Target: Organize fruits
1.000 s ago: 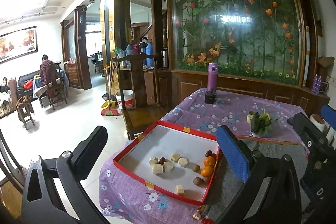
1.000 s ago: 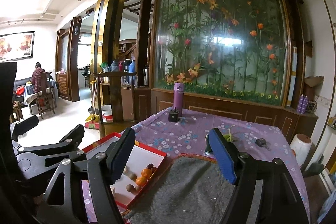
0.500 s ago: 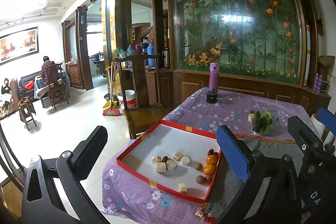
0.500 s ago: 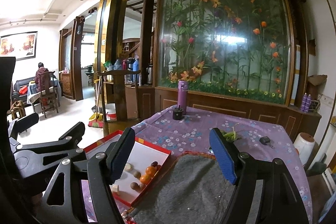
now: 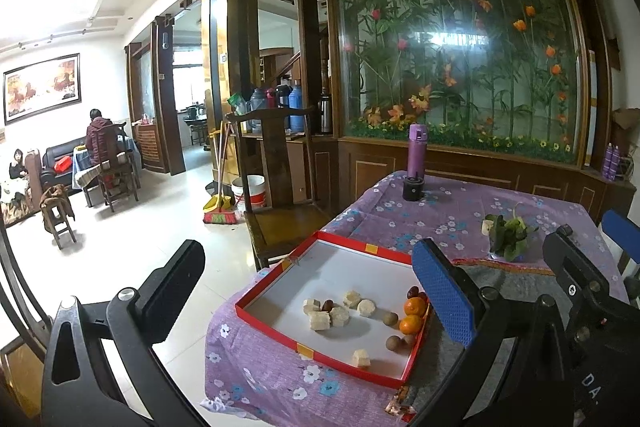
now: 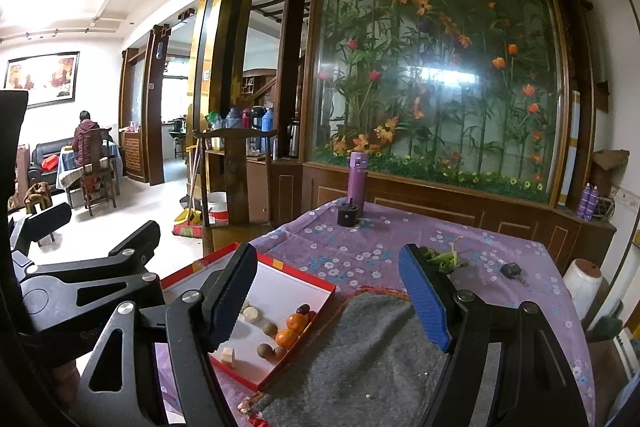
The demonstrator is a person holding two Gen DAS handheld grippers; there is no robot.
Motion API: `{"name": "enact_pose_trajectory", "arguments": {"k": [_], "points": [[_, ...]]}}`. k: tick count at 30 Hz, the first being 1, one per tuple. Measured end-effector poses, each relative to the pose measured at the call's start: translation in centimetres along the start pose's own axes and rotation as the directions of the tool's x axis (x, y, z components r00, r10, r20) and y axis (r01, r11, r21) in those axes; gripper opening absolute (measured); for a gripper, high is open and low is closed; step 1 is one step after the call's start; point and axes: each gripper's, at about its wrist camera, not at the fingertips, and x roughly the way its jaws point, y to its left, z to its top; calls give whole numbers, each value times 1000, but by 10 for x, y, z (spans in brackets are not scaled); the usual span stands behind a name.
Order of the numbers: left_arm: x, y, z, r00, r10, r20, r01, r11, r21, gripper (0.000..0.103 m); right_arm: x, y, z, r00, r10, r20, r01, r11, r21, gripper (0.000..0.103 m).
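A red-rimmed tray [image 5: 340, 271] with a white floor lies at the near left corner of the table. In it are two oranges [image 5: 413, 307], pale fruit chunks [image 5: 320, 321], brown round fruits [image 5: 390, 318] and dark red dates [image 5: 412, 292]. My left gripper [image 5: 308, 291] hovers open in front of the tray, with nothing between its fingers. My right gripper [image 6: 328, 297] is open too, above the grey mat [image 6: 360, 355] to the right of the tray [image 6: 280, 287], and holds nothing. The oranges [image 6: 296, 323] show just left of it.
On the purple flowered cloth stand a purple bottle [image 5: 416, 151], a black cap [image 5: 413, 187] and a small cup of green leaves [image 5: 506, 237]. A key [image 6: 512, 271] lies far right. A wooden chair [image 5: 280, 211] stands beside the table's left edge. People sit in the far room.
Both views have drifted very slightly. Nothing on the table has moved, and both grippers stay open as before.
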Motion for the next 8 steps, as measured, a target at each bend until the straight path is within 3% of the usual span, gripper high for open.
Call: {"name": "enact_pose_trajectory", "arguments": {"k": [8], "points": [[-1,3,2,1000,-10,7,10,1000,4,103,7,0,-2,1000,1,-14,-1,1000,-2,75]]}}
